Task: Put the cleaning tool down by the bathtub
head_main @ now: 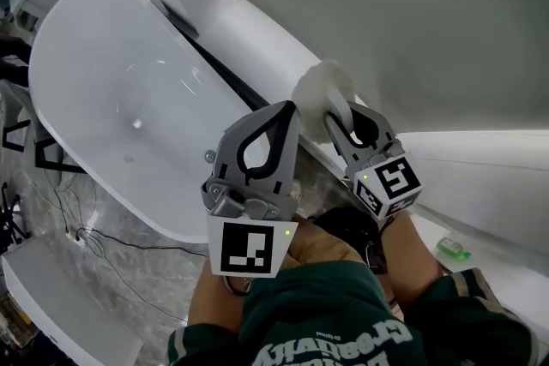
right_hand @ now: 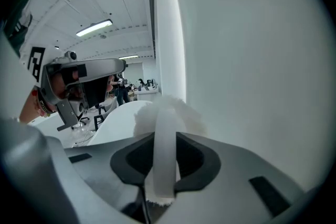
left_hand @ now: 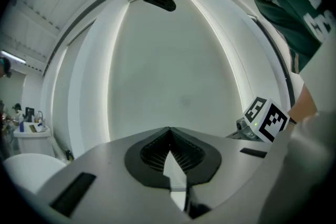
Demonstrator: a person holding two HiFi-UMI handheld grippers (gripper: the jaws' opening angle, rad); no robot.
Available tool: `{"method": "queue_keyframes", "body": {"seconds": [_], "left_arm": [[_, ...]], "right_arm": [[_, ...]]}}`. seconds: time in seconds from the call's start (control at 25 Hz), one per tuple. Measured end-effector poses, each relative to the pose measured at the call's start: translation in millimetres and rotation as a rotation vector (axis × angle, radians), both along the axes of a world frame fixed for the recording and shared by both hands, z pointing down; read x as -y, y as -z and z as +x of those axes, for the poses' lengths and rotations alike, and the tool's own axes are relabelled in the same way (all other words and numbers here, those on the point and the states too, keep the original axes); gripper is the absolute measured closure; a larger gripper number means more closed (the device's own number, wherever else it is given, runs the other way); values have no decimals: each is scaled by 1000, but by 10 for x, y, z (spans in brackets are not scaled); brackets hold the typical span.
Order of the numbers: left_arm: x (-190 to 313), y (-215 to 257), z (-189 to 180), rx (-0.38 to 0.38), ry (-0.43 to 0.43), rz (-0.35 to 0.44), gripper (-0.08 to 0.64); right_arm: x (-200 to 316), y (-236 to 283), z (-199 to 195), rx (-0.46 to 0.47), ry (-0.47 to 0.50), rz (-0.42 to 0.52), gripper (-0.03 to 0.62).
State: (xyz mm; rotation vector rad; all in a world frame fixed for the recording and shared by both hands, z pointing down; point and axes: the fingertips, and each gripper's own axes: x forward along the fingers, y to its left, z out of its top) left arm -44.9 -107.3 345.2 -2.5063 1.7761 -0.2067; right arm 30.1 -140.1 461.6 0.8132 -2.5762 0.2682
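Note:
The white bathtub [head_main: 60, 13] fills the left of the head view. Over its right rim my right gripper [head_main: 341, 117] is shut on the cleaning tool [head_main: 324, 84], a white fluffy pad. In the right gripper view the tool's white handle strap [right_hand: 164, 155] runs between the pads, with the fluffy head [right_hand: 181, 113] just past the tips and the tub's rim [right_hand: 118, 115] behind it. My left gripper [head_main: 290, 109] is held beside it to the left, jaws shut with nothing in them; their tips [left_hand: 169, 129] meet in the left gripper view. The right gripper's marker cube [left_hand: 268, 119] shows at that view's right.
A grey wall [head_main: 412, 13] rises behind the tub, with a white ledge [head_main: 480, 176] at the right. A small green object [head_main: 453, 249] lies below that ledge. Cables [head_main: 86, 240] trail over the marbled floor left of my arms, near a white low step [head_main: 60, 304].

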Motion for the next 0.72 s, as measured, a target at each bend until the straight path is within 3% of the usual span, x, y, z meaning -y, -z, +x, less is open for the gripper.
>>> {"method": "queue_keyframes", "body": {"seconds": [0.2,0.44,0.56,0.72], "left_arm": [[-24,-135,-235,-20,9,-25,558],[83,-328,-468,-15,41,-70,558],[108,-364,-501,-6,83,-85,558],[113,-410,-533,-48,152,-109,558]], "right_arm": [[19,-158,-221,-76,34,-10,497],[212,-540,-401,-116,55,-95,497],[318,-730,-390,-133,53,-126,497],[409,-1003,-383,-168,50,-182,497]]}}
